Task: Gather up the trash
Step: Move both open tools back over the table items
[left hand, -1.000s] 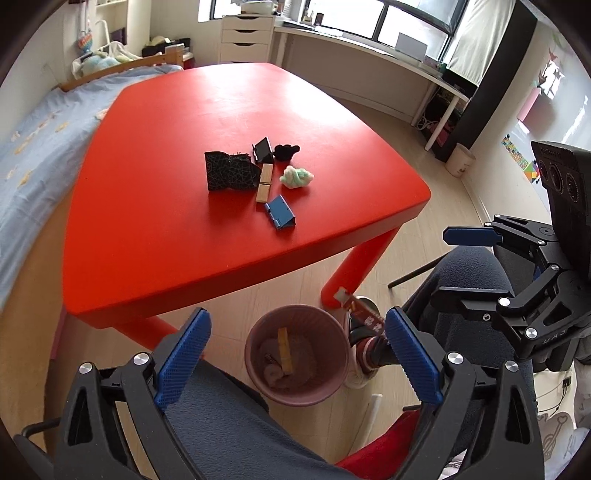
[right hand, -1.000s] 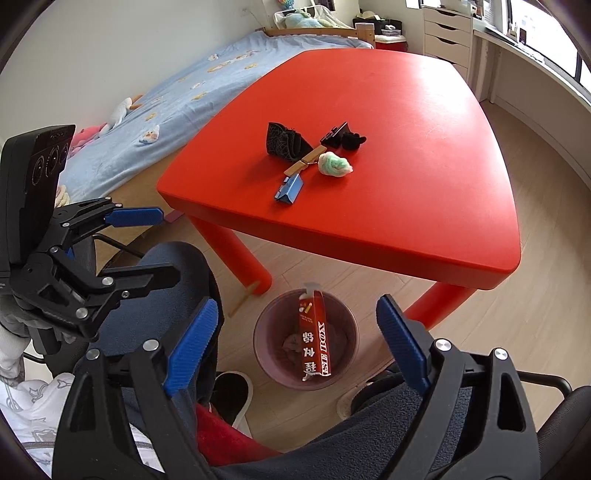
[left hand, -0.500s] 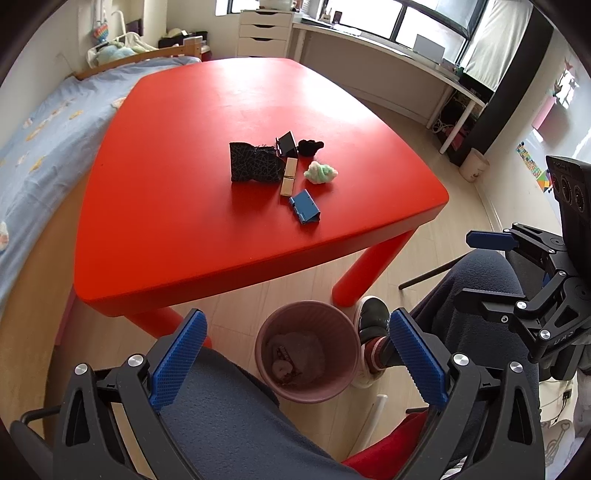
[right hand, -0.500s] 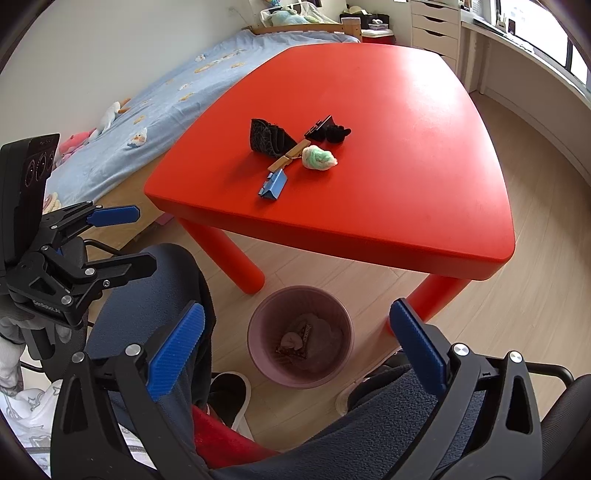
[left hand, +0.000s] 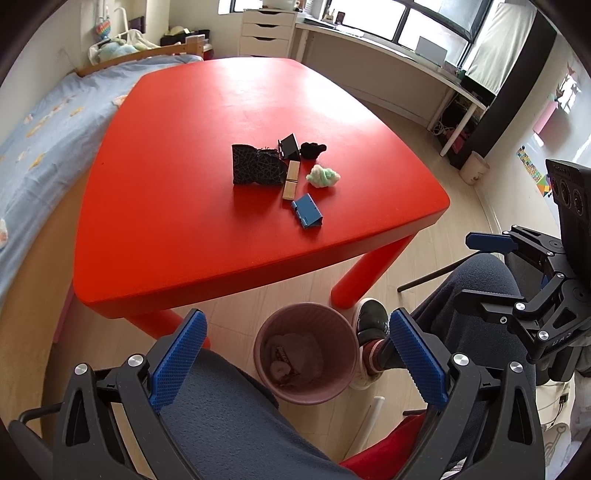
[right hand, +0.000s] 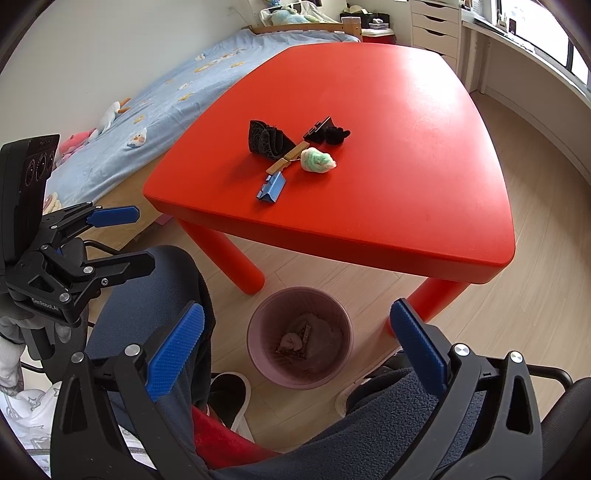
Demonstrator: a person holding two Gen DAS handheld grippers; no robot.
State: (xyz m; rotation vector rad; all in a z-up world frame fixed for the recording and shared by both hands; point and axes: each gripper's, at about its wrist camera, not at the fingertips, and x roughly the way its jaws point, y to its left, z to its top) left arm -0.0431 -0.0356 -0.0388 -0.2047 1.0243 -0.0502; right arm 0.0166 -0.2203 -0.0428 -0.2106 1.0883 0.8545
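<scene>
A pink trash bin (left hand: 306, 352) stands on the floor before the red table (left hand: 221, 110); it shows in the right wrist view (right hand: 299, 338) with a red carton and crumpled waste inside. On the table lie a green-white wad (left hand: 323, 176), a black pouch (left hand: 256, 169), a wooden clothespin (left hand: 291, 180), a blue clip (left hand: 307, 212), a black clip (left hand: 289, 146) and a small black item (left hand: 313, 149). My left gripper (left hand: 295, 354) is open and empty above the bin. My right gripper (right hand: 297, 349) is open and empty above the bin.
The person's legs and a shoe (left hand: 369, 325) flank the bin. A bed (right hand: 177, 85) lies left of the table. A white desk (left hand: 388, 62) and drawers (left hand: 266, 33) stand behind. A red chair edge (right hand: 229, 439) is below.
The red carton that hung over the bin has dropped inside it. Both grippers have pulled up and back, so the table sits more centred in view.
</scene>
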